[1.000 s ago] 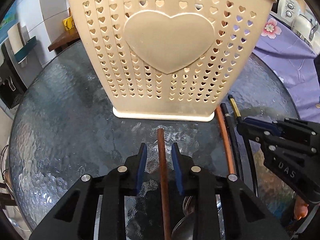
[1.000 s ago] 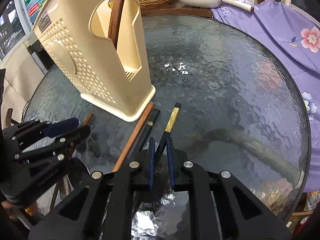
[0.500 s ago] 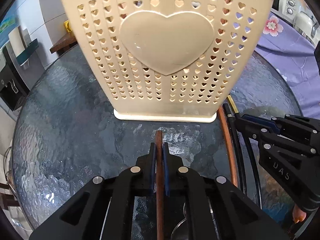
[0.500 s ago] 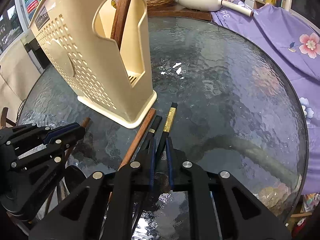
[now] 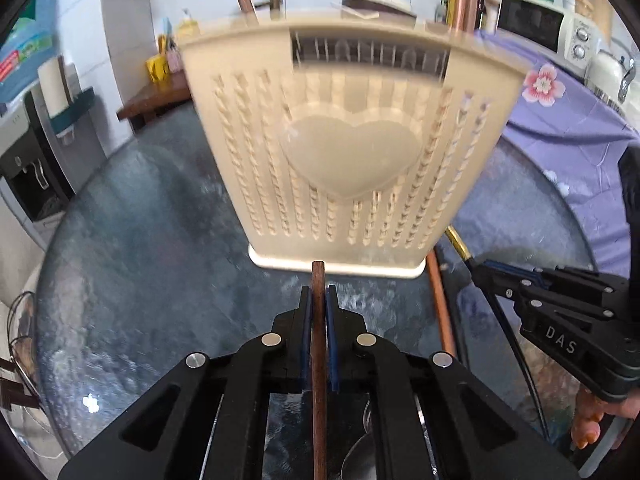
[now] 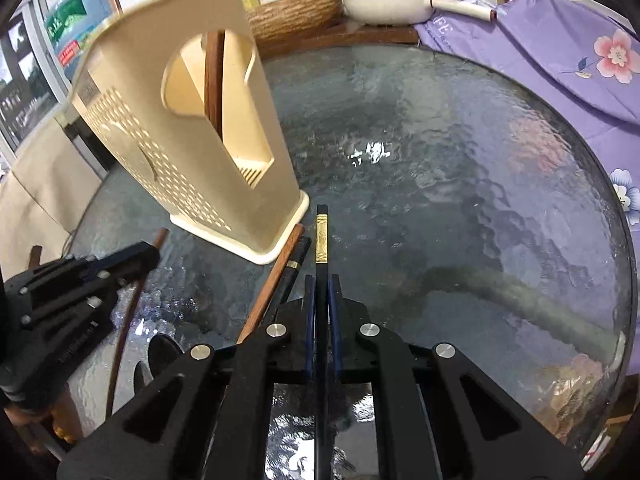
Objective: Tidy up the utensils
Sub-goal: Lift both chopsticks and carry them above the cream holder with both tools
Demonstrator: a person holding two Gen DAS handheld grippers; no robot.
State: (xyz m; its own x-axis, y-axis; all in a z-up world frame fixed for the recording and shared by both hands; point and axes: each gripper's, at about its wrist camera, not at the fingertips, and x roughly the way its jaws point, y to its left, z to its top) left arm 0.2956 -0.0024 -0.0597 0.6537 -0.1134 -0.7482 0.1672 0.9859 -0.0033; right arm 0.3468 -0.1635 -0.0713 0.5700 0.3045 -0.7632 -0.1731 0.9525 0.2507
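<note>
We find the left gripper (image 5: 319, 300) pinching a brown chopstick (image 5: 319, 360), the right gripper (image 6: 321, 292) pinching a black chopstick (image 6: 321, 248). Some sticks already stand in the holder (image 6: 192, 184); two lie beside it on the table (image 6: 460, 200).

both grippers lifted: brown chopstick (image 5: 319, 320), black chopstick (image 6: 321, 264) raised

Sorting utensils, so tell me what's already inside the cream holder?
Through the cream plastic holder's side cutout, dark brown wooden sticks stand upright. Their lower ends and other compartments are hidden.
</note>
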